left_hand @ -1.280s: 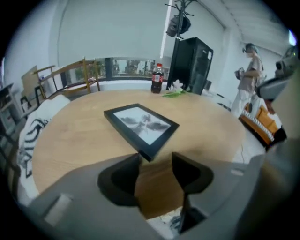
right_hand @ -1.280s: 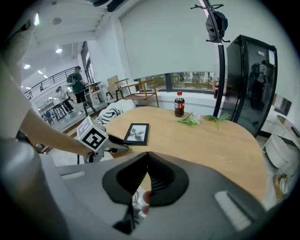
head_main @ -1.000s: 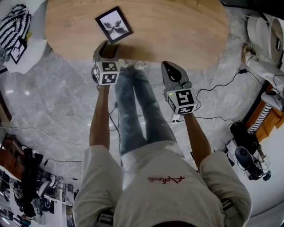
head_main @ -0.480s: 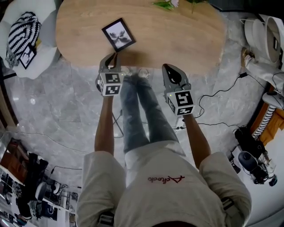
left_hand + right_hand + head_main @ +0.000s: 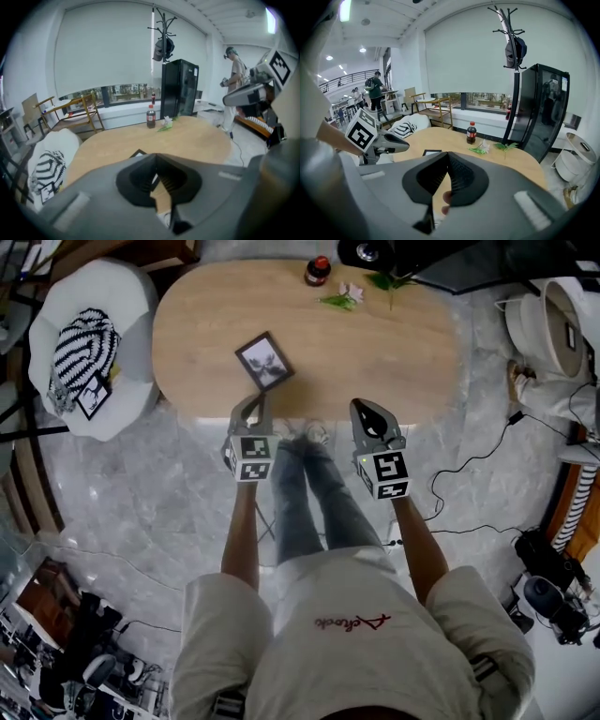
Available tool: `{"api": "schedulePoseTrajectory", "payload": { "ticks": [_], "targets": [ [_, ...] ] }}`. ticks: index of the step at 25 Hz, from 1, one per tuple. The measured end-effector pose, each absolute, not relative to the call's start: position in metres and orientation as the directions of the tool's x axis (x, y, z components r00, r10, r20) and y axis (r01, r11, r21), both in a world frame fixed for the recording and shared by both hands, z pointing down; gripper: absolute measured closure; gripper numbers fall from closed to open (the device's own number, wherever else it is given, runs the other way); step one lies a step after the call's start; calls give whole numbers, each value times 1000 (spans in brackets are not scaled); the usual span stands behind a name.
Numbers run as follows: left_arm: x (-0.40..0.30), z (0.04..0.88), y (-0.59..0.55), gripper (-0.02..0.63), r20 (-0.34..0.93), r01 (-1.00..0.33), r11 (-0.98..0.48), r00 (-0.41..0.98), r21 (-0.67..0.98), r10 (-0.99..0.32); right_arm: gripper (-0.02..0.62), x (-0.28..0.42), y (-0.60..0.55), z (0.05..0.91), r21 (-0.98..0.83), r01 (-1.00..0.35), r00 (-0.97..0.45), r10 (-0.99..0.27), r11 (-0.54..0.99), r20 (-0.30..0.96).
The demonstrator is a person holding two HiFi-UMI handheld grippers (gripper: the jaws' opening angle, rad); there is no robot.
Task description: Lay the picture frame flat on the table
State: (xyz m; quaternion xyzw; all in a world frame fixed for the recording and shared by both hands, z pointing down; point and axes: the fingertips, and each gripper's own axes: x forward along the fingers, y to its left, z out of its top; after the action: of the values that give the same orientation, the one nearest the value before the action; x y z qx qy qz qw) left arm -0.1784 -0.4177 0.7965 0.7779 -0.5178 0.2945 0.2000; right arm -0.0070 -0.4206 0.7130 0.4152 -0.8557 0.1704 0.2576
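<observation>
Lying flat on the oval table, the frame is free of both grippers

At the far left, a white round seat (image 5: 131, 306) carries a black-and-white striped cushion (image 5: 82, 351). It stands just beside the left end of the light wooden oval table (image 5: 394, 362), on a grey marbled floor (image 5: 141, 493). The dark rectangular picture frame (image 5: 264, 361) lies flat and face up on the table, left of its middle and near its near edge, turned at a slant to that edge. Nothing touches it.

Just on the near side of the frame, the left gripper (image 5: 156, 156), grey with a marker cube, shows its tip over the table's near edge. Its 2 jaws have just closed and now meet tip to tip with nothing between them. A corner of the frame shows beyond them, apart from the pads.

At the table's far edge, about the middle, stands a dark cola bottle with a red cap (image 5: 319, 271). Just right of it lie a white flower with green leaves (image 5: 343, 296) and a green leafy sprig (image 5: 389, 280).

The right gripper (image 5: 447, 153) is beside the left one, well to the right of the frame, its tip also over the near edge. Its 2 jaws are together and hold nothing.

Beyond the table's right end, a white round tub (image 5: 548, 320) stands on the floor, and black cables (image 5: 469, 456) trail nearby.
</observation>
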Motion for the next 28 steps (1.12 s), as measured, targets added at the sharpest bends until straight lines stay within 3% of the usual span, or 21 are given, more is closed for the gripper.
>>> {"api": "schedulePoseTrajectory", "payload": {
  "ticks": [28],
  "targets": [
    [-190, 491, -432, 604, 446, -934, -358, 319, -5, -836, 592, 15, -422, 482, -39, -841, -501, -750, 539, 431]
  ]
}}
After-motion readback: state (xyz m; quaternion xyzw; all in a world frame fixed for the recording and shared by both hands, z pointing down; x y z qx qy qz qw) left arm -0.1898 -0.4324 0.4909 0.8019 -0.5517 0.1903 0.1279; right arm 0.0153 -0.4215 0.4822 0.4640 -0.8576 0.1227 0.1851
